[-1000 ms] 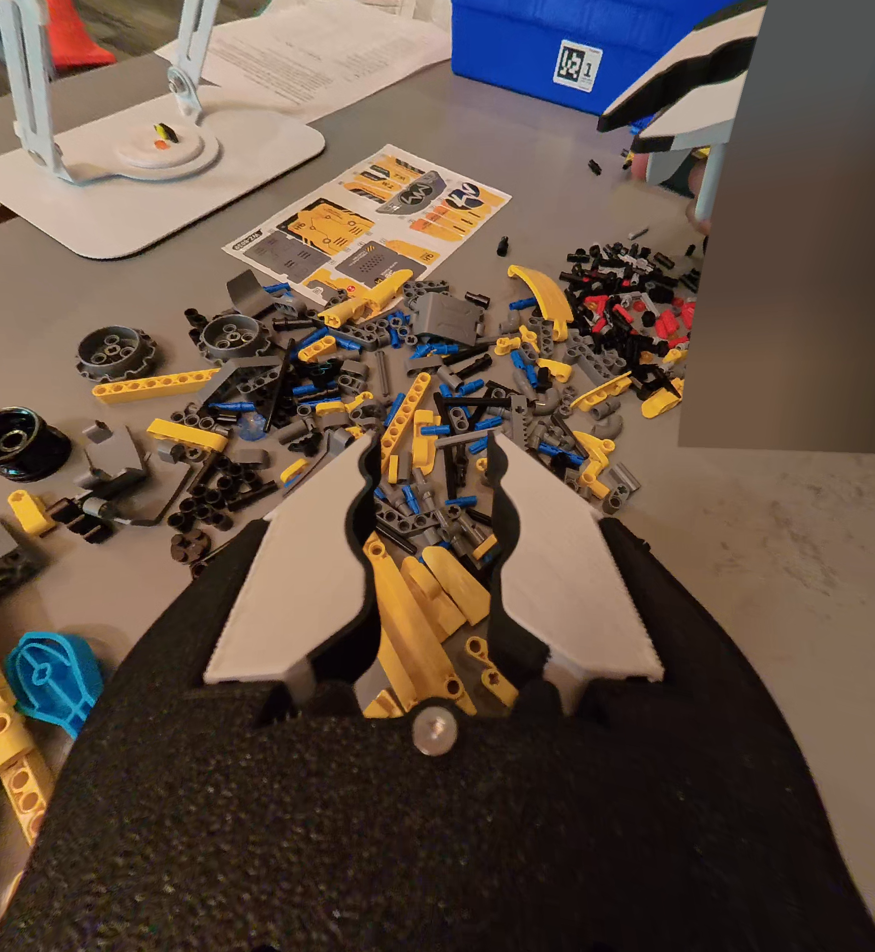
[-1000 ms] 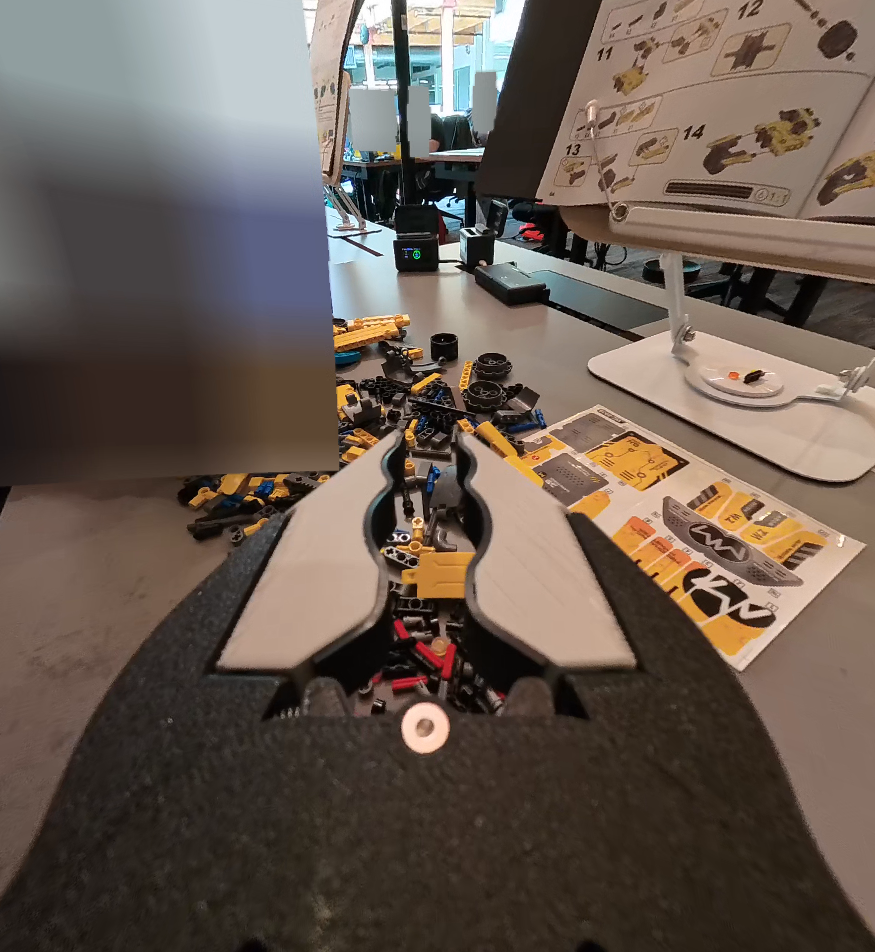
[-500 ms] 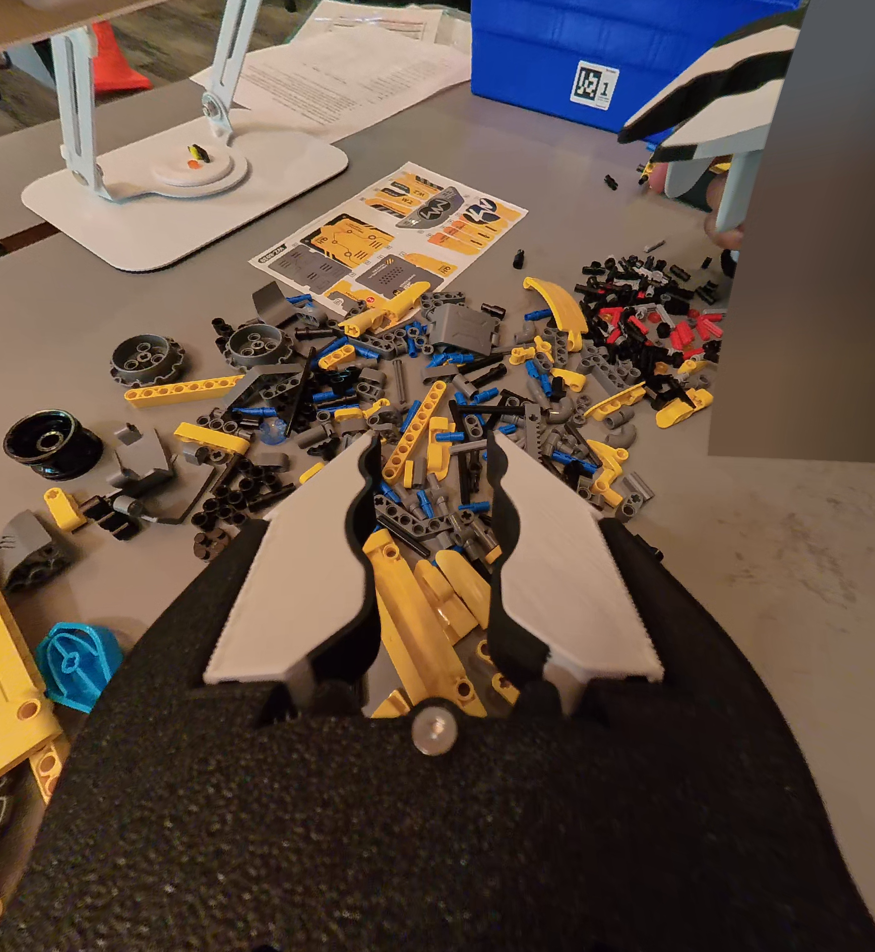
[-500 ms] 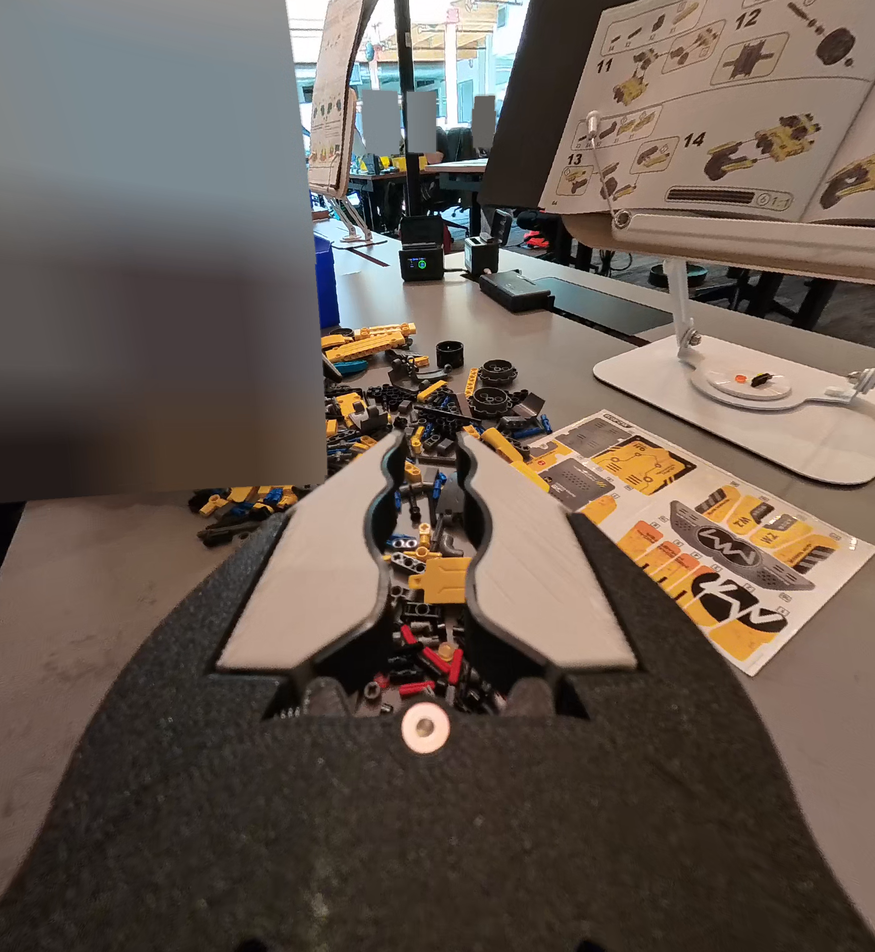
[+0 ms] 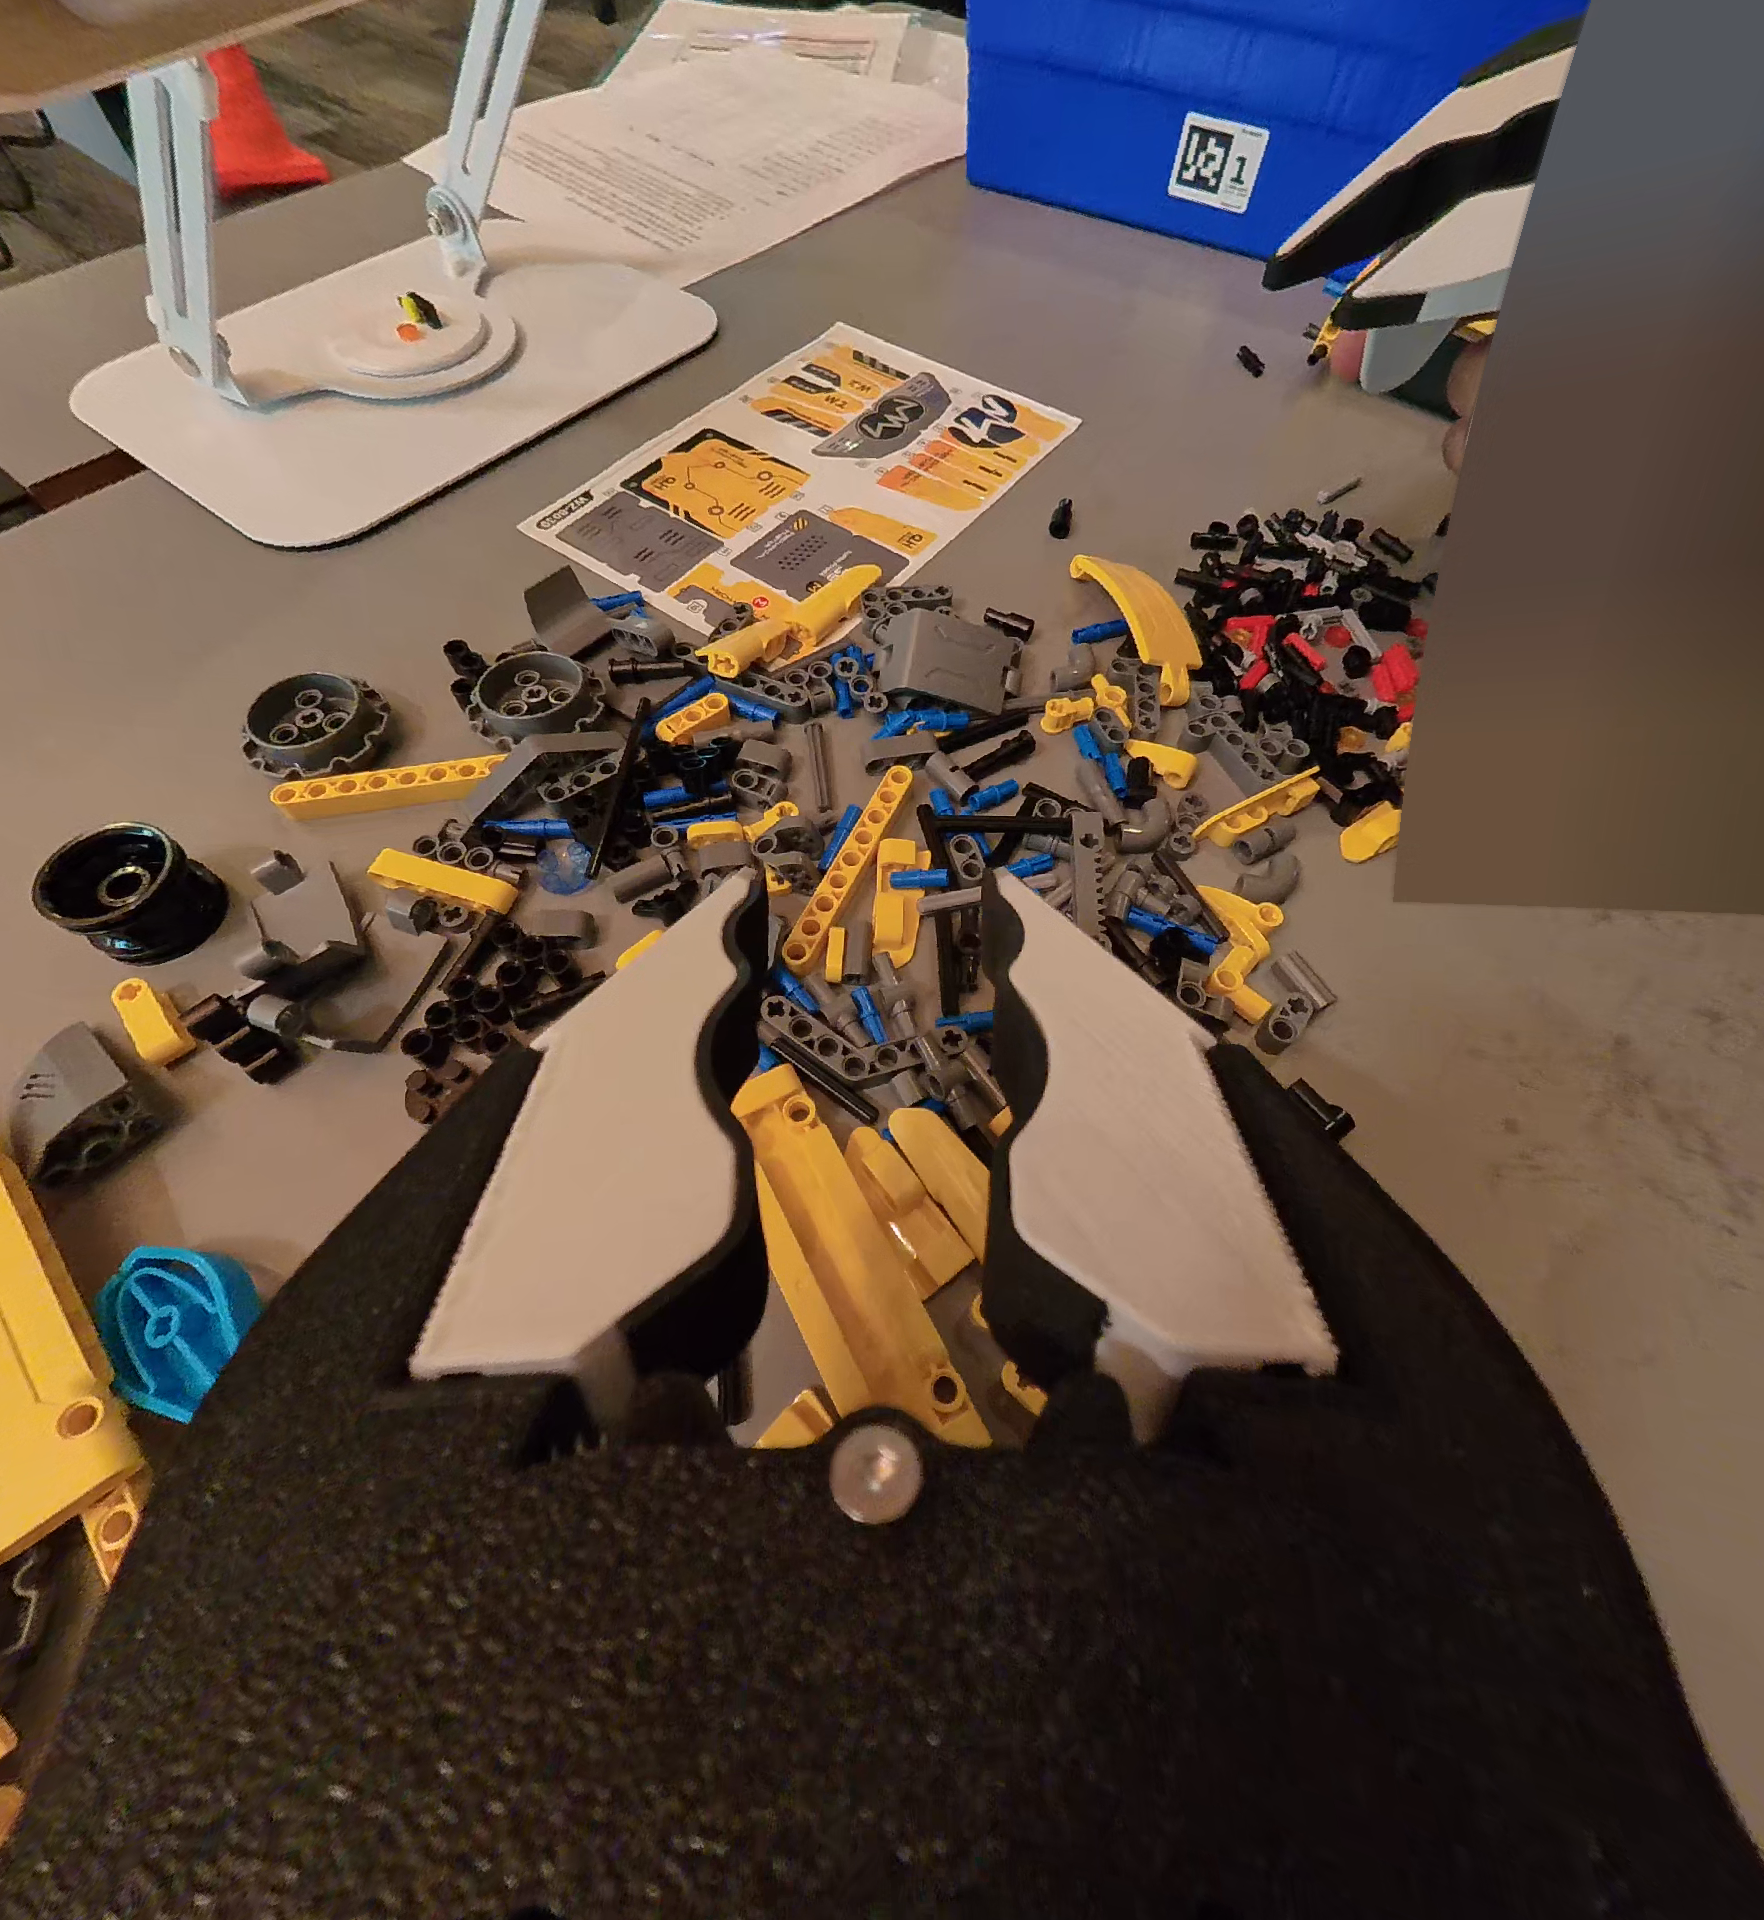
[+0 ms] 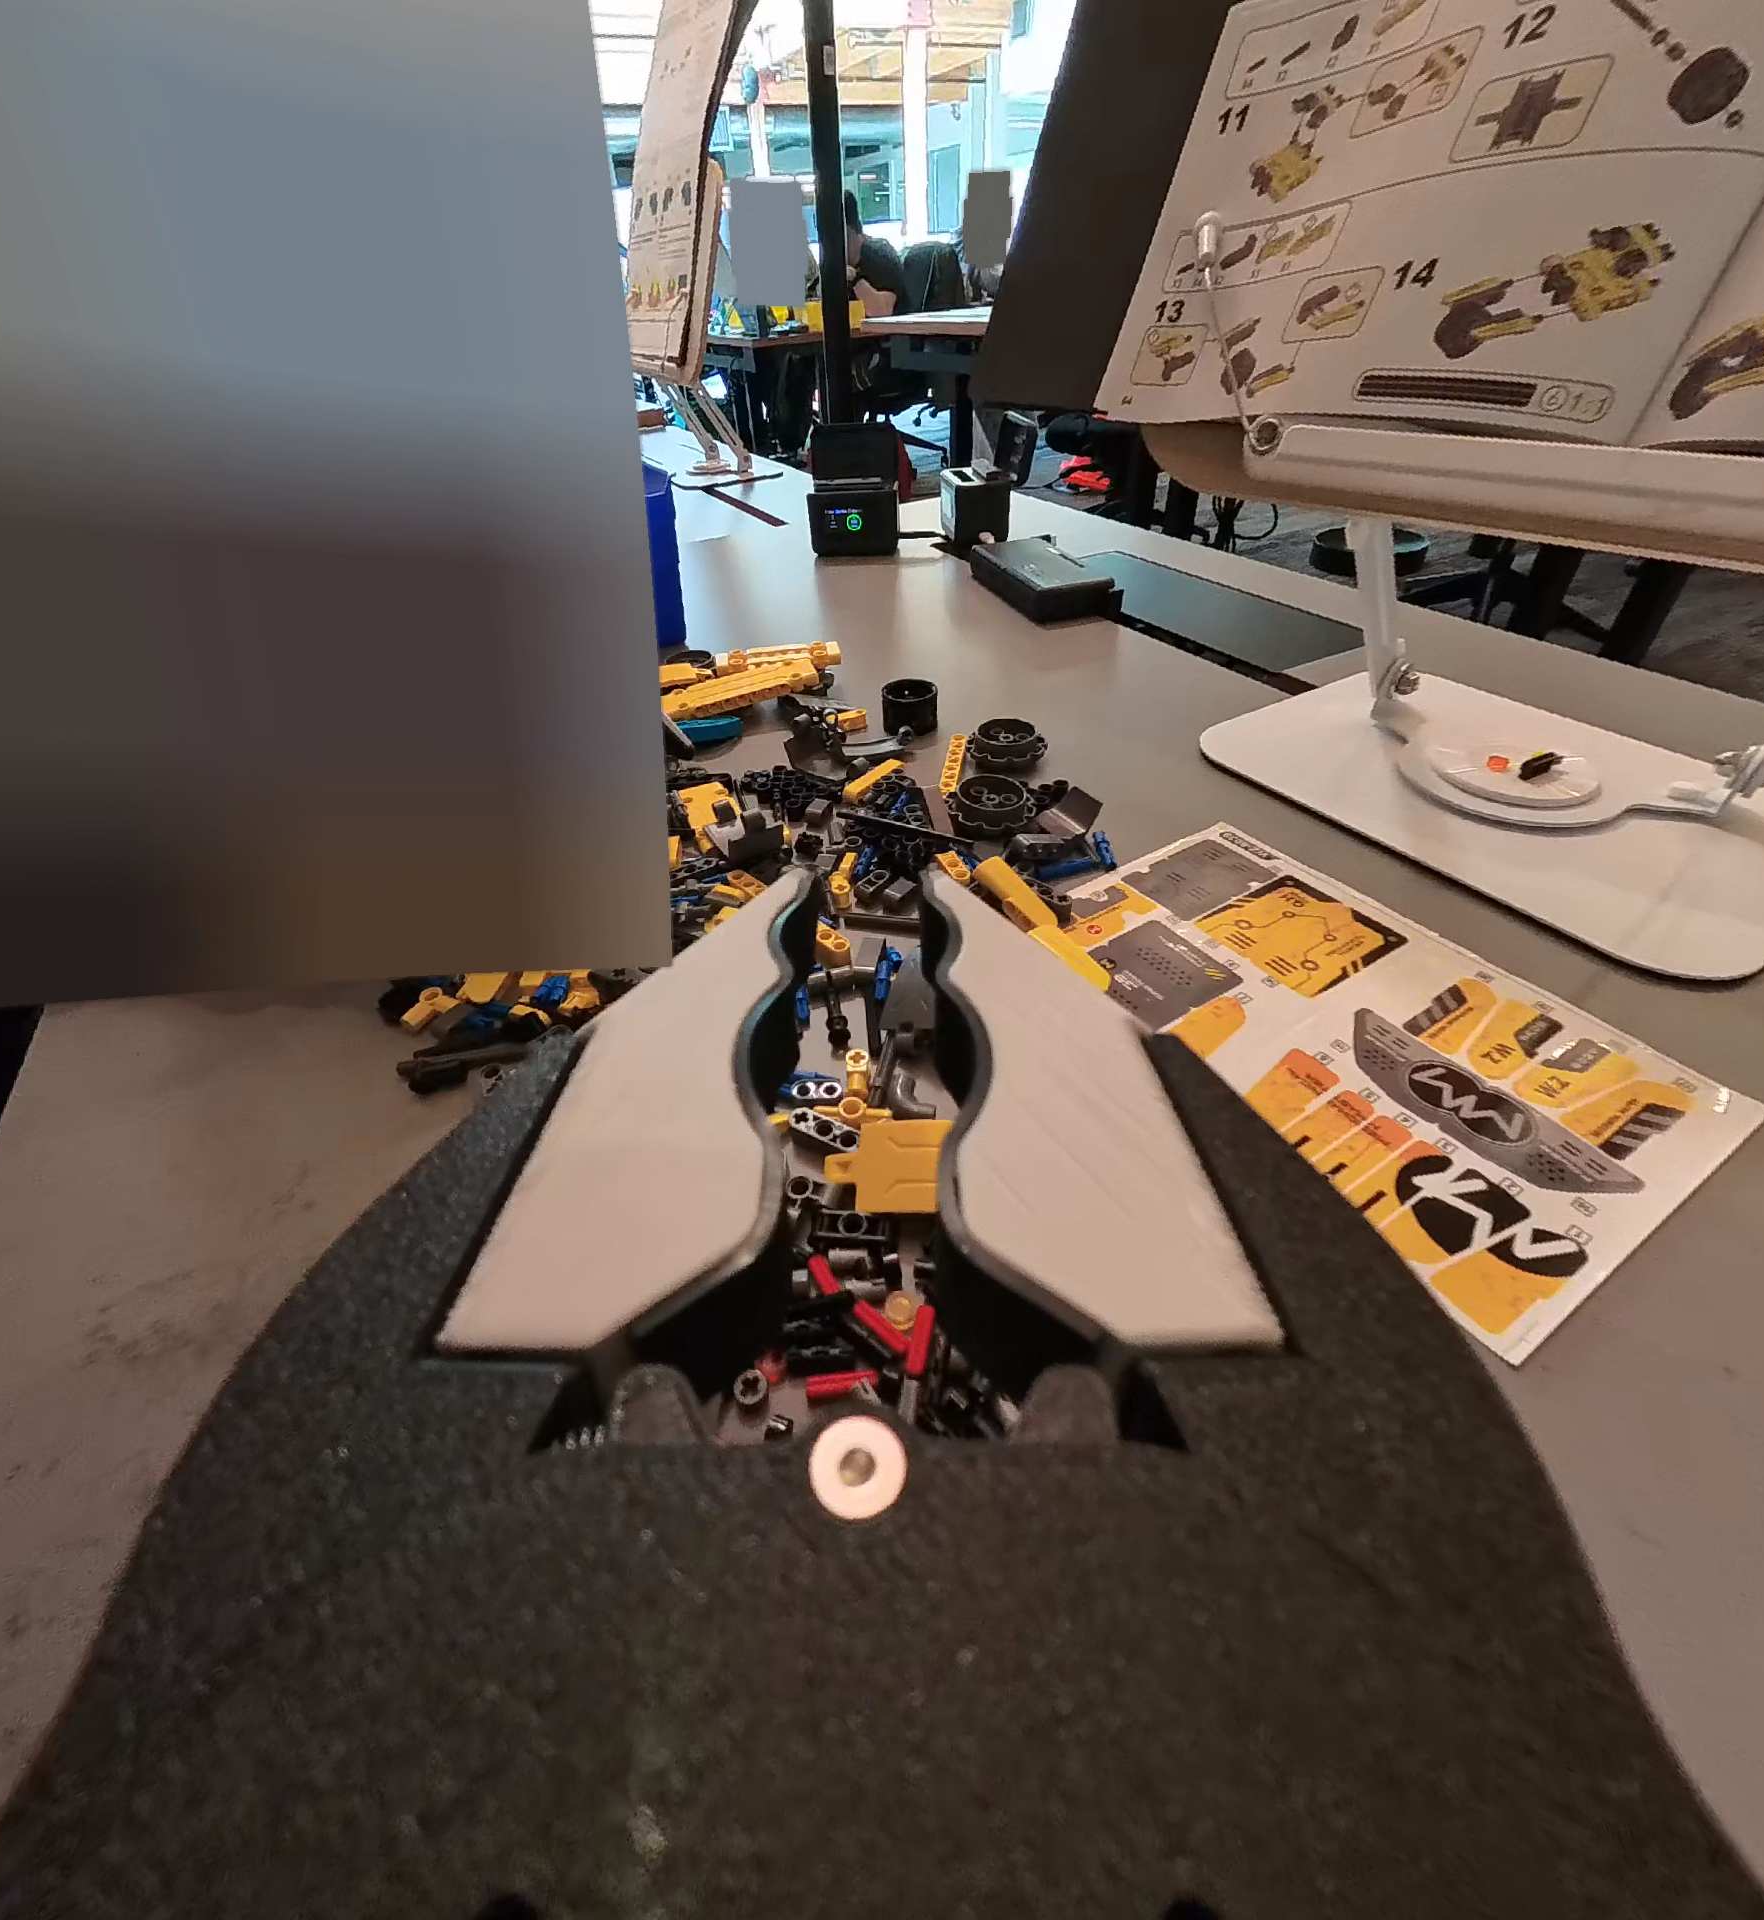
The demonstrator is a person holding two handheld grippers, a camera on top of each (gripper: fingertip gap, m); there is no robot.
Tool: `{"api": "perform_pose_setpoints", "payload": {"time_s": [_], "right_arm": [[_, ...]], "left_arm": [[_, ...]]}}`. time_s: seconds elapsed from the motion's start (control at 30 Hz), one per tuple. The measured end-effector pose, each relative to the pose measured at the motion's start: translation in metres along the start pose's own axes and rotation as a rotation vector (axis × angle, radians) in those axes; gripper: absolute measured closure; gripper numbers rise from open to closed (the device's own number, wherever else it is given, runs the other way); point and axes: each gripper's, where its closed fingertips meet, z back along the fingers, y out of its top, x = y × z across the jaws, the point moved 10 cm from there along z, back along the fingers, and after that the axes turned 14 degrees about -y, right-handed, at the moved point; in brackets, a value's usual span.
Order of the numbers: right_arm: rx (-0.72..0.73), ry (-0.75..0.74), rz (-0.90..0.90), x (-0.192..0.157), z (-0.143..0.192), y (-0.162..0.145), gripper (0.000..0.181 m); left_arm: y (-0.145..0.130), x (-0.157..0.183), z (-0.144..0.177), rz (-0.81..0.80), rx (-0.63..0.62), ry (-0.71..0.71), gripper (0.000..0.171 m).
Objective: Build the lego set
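A heap of small building-brick parts (image 5: 961,790), yellow, black, grey, blue and red, lies spread on a grey table (image 5: 130,582). My left gripper (image 5: 873,904) is open and empty over the near edge of the heap, with long yellow beams (image 5: 836,1226) lying between its fingers. My right gripper (image 6: 867,894) is open only narrowly and holds nothing. It hovers over the same heap (image 6: 857,831), with a small yellow panel (image 6: 893,1164) and red pins (image 6: 878,1330) under it. The right gripper also shows at the top right of the left wrist view (image 5: 1408,239).
A sticker sheet (image 5: 805,499) lies behind the heap. A white book stand (image 5: 390,395) holds an open instruction booklet (image 6: 1480,208). A blue bin (image 5: 1169,114) and papers (image 5: 732,145) lie at the back. A black wheel (image 5: 125,888), grey hubs (image 5: 312,722), a big yellow panel (image 5: 5,1330) and a blue round piece (image 5: 171,1325) lie to the left. About 15 cm separates my left fingertips from my right.
The left gripper has swung a little left and tilted up, so the stand and sticker sheet show further right and lower. The right gripper has barely shifted. Neither gripper's opening has changed.
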Motion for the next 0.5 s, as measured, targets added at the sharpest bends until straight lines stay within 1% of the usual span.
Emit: {"api": "perform_pose_setpoints", "payload": {"time_s": [0.5], "right_arm": [[-0.006, 0.003, 0.001, -0.0003, -0.0006, -0.0007, 0.162]], "left_arm": [[-0.0002, -0.0004, 0.0000, -0.001, -0.005, 0.009, 0.131]]}}
